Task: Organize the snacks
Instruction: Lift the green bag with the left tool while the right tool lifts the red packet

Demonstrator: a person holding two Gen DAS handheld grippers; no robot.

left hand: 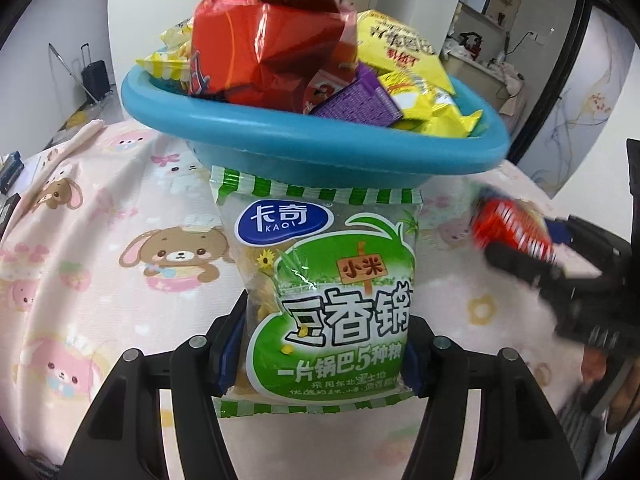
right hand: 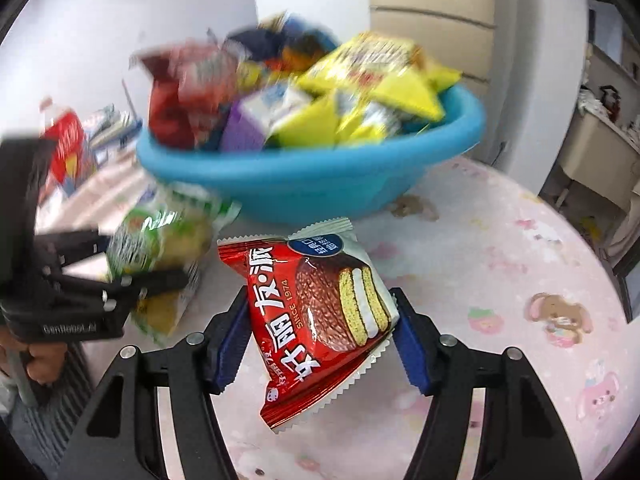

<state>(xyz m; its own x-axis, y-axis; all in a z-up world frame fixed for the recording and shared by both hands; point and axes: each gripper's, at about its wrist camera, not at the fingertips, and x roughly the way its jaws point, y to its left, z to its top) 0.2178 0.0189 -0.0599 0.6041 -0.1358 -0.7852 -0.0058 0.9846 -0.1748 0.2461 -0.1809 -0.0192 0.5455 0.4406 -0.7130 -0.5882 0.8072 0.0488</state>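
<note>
My left gripper (left hand: 320,344) is shut on a green and white rice-cracker packet (left hand: 320,280), held upright in front of the blue basin (left hand: 312,152). The basin brims with red, yellow and purple snack packets (left hand: 280,52). My right gripper (right hand: 316,332) is shut on a red chocolate pie packet (right hand: 320,320), tilted and clear of the tablecloth. In the left wrist view that right gripper (left hand: 516,248) shows blurred at the right with the red packet (left hand: 512,228). The right wrist view has the left gripper (right hand: 152,268) at the left, gripping the green packet (right hand: 160,248) beside the basin (right hand: 320,184).
A pink cartoon-animal tablecloth (left hand: 100,248) covers the round table, whose edge curves off at the right (right hand: 592,264). Boxes and papers (right hand: 80,140) lie at the far left behind the basin. A person's hand (right hand: 44,364) holds the left gripper's handle. A black suitcase (left hand: 94,74) stands by the wall.
</note>
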